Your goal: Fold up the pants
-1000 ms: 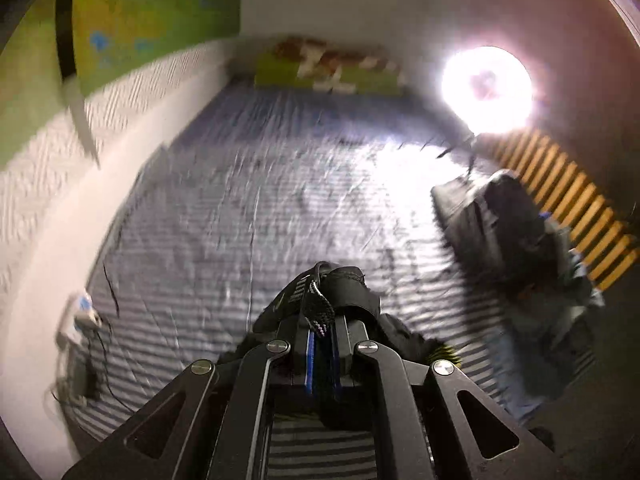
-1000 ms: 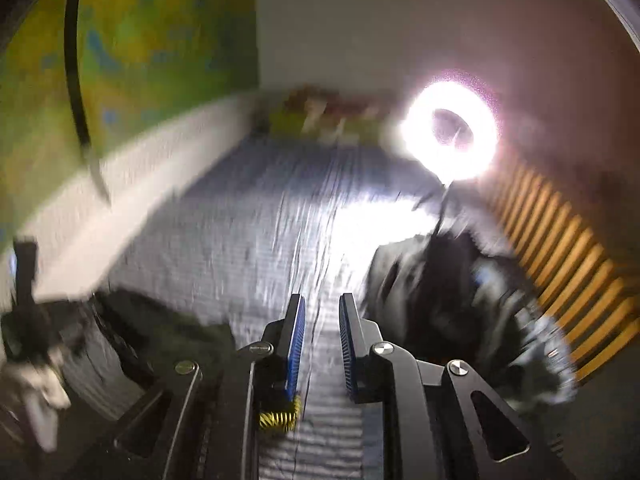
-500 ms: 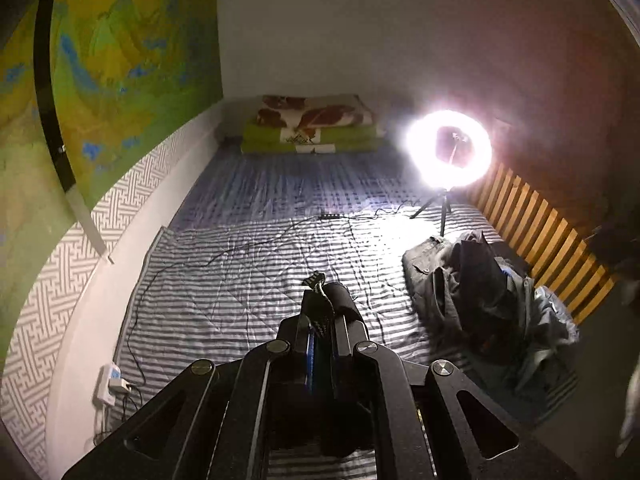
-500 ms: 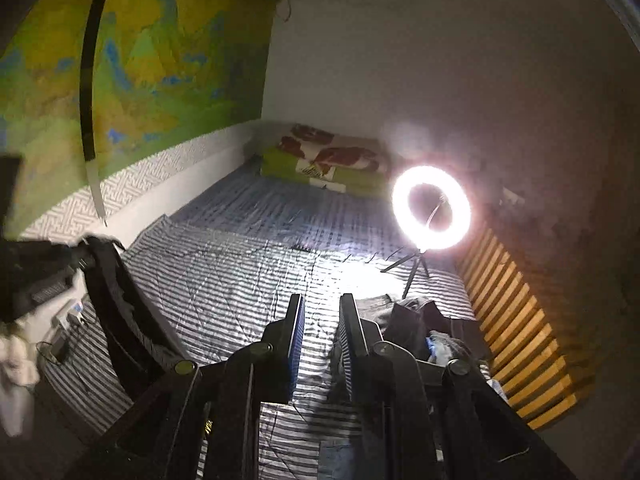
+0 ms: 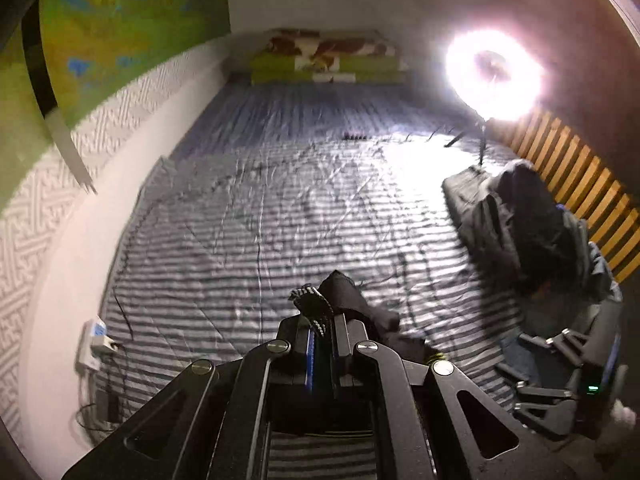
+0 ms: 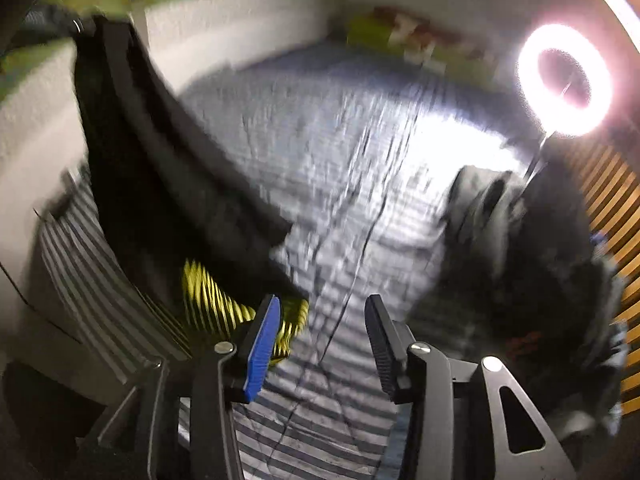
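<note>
My left gripper (image 5: 320, 316) is shut on black pants (image 5: 348, 300), pinching the waistband and its speckled drawstring (image 5: 310, 306). In the right wrist view the same black pants (image 6: 160, 168) hang in a long drape at the left, from the upper left down to a yellow-striped cuff (image 6: 216, 300) on the bed. My right gripper (image 6: 320, 316) stands open just right of that cuff, nothing between its fingers. It also shows at the lower right of the left wrist view as the right gripper (image 5: 560, 376).
A blue-and-white striped bed sheet (image 5: 280, 208) covers the bed. A heap of dark clothes (image 5: 528, 232) lies at the right by a wooden slatted rail (image 5: 580, 176). A ring light (image 5: 494, 74) on a tripod glares at back right. Cables and a power strip (image 5: 94, 344) lie at left.
The right gripper's jaws have spread from nearly together to wide open, and it dropped toward the yellow cuff. The left gripper keeps its hold on the pants and tilted lower toward the bed.
</note>
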Tool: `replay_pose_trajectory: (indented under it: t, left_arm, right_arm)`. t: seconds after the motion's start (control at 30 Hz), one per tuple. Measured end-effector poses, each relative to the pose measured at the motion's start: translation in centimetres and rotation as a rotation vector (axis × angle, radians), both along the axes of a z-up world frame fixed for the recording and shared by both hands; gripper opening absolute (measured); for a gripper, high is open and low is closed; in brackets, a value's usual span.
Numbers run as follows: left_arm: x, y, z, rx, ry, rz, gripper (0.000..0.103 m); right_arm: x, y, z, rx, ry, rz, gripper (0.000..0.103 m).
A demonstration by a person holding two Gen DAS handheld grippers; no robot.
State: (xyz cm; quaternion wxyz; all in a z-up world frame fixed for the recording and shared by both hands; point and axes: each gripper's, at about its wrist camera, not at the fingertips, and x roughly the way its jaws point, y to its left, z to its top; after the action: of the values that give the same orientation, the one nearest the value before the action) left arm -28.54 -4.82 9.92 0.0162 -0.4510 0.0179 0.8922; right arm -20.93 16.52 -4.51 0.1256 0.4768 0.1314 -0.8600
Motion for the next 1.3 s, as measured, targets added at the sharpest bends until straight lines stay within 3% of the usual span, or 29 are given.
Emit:
replay_pose_trajectory:
  t: [0.13, 0.23, 0.3, 0.37, 0.4, 0.5, 0.67, 0.73, 0.83, 0.93, 1.1, 1.2, 1.3]
  left_arm:
    - [-1.9, -3.5, -7.1, -0.001, -0.072, 0.002, 0.005]
    - [-3.8, -5.8, -13.0, 0.009, -0.145, -0.021, 0.005]
    - [-4.7, -6.6, -15.6, 0.058, -0.185, -0.041, 0.005]
    - [-5.4, -7.0, -17.2, 0.052, -0.214, -0.067, 0.005]
    - [-5.4, -6.9, -17.4, 0.037, -0.209, -0.078, 0.005]
    - [-4.8, -7.5, -15.7, 0.1, -0.14, -0.067, 0.005]
    - [-1.0, -8.1, -13.1, 0.127, -0.076, -0.009, 0.005]
    - [0.5, -7.4, -12.2, 0.098, -0.09, -0.008, 0.005]
    - [3.0, -6.5, -8.9, 0.063, -0.054, -0.009, 0.005]
    - [4.6, -5.9, -4.5, 0.089, -0.022, 0.021, 0.005]
    - [7.8, -2.6, 4.8, 0.036, 0.085, 0.03, 0.005]
    - [10.0, -0.4, 9.0, 0.026, 0.142, 0.031, 0.005]
    - [12.4, 1.5, 11.3, 0.003, 0.172, 0.029, 0.005]
  right_arm:
    - [-3.5, -1.7, -6.5, -0.025, -0.138, -0.012, 0.045]
    - [-6.2, -3.8, -10.3, 0.01, -0.206, 0.011, 0.048]
    - [-7.6, -4.8, -12.8, 0.039, -0.284, 0.001, 0.048]
    - [-7.8, -5.3, -14.5, 0.056, -0.344, -0.022, 0.048]
    - [-7.7, -5.5, -14.7, 0.071, -0.345, -0.026, 0.048]
    - [-6.9, -6.2, -14.4, 0.111, -0.311, -0.002, 0.014]
    - [-5.9, -5.9, -13.8, 0.13, -0.231, -0.066, 0.007]
    - [-5.3, -5.1, -12.5, 0.131, -0.181, -0.097, 0.006]
    - [-4.6, -3.0, -7.7, 0.094, -0.069, -0.149, 0.006]
    - [-4.2, -0.2, -0.7, 0.059, 0.068, -0.206, 0.005]
    - [-2.7, 3.1, 11.5, 0.004, 0.3, -0.239, 0.005]
    - [-2.0, 4.2, 15.8, -0.027, 0.371, -0.221, 0.005]
    - [-0.9, 4.3, 17.9, -0.032, 0.411, -0.193, 0.005]
